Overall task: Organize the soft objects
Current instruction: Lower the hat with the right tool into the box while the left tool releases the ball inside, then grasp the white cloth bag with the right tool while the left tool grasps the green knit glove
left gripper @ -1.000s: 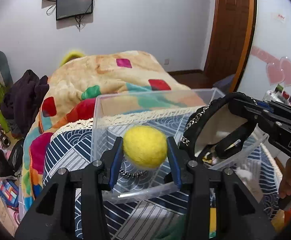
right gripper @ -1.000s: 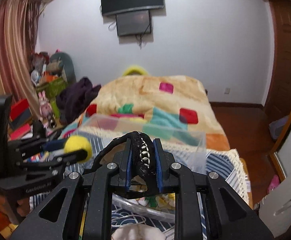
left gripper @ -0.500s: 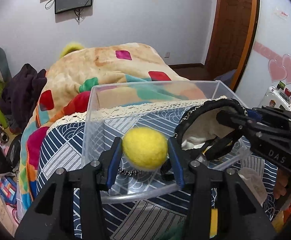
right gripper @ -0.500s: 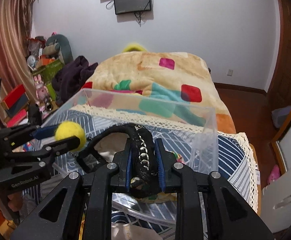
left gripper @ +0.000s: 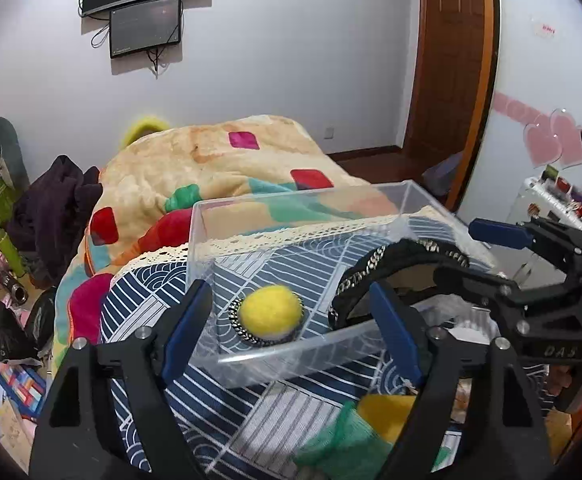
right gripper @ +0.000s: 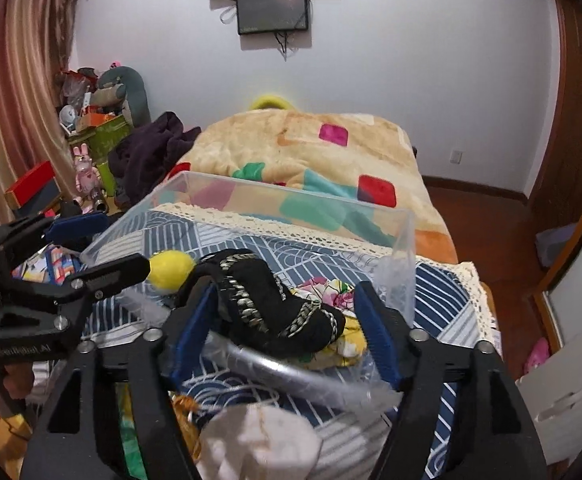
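left gripper (left gripper: pixel 291 324) fingers spread, empty | right gripper (right gripper: pixel 287 328) fingers spread | yellow ball (left gripper: pixel 270 312), black headband (right gripper: pixel 275 304) inside clear bin (left gripper: pixel 291 354) | bin's floor partly hidden

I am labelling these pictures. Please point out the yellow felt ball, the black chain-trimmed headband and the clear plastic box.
yellow felt ball (left gripper: pixel 270 311), left wrist view, middle of the ball.
black chain-trimmed headband (right gripper: pixel 267 300), right wrist view, black fabric band.
clear plastic box (left gripper: pixel 291 198), left wrist view, far wall.
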`<move>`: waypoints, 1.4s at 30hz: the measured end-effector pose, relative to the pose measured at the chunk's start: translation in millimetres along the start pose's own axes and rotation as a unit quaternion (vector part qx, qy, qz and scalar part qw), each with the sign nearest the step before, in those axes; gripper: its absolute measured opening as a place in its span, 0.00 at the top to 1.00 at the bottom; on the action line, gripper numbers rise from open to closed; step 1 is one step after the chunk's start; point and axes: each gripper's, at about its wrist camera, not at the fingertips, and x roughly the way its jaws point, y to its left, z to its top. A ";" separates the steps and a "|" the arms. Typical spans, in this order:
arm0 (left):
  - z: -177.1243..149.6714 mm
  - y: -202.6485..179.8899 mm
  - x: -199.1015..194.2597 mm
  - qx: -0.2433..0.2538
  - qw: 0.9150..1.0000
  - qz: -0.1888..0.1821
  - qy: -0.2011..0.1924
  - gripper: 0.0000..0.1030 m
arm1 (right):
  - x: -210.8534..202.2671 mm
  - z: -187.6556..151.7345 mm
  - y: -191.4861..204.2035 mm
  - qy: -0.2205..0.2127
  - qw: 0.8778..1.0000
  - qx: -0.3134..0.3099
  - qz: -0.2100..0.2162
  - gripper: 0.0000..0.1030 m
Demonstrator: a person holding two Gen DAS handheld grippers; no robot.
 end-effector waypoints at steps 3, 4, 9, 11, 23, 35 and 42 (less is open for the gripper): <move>-0.9 1.1 -12.4 -0.001 1.000 -0.002 -0.007 0.19 | -11.6 -4.1 2.6 -0.009 1.000 -0.011 0.000 0.30; -1.6 2.2 -17.5 -0.002 1.000 -0.003 -0.010 0.17 | -14.7 -5.3 3.3 -0.010 1.000 -0.013 0.001 0.30; -11.7 5.0 -34.6 -0.007 1.000 -0.010 -0.017 0.08 | -27.2 -12.8 1.0 -0.019 1.000 -0.017 -0.002 0.28; -19.0 6.3 -35.7 -0.008 1.000 -0.013 -0.007 0.08 | -31.7 -17.4 -0.2 -0.025 1.000 -0.015 -0.007 0.23; -77.2 -2.1 -10.9 -0.010 0.997 -0.031 0.077 0.08 | -19.1 -57.9 0.2 0.018 0.999 0.034 0.003 0.21; -98.3 -9.1 -4.4 -0.017 0.993 -0.071 0.088 0.42 | -5.5 -81.0 2.5 0.059 0.996 0.049 0.039 0.44; -103.0 -16.4 -11.6 -0.010 0.994 -0.079 0.075 0.73 | -4.5 -87.7 -1.0 0.060 0.992 0.079 0.077 0.65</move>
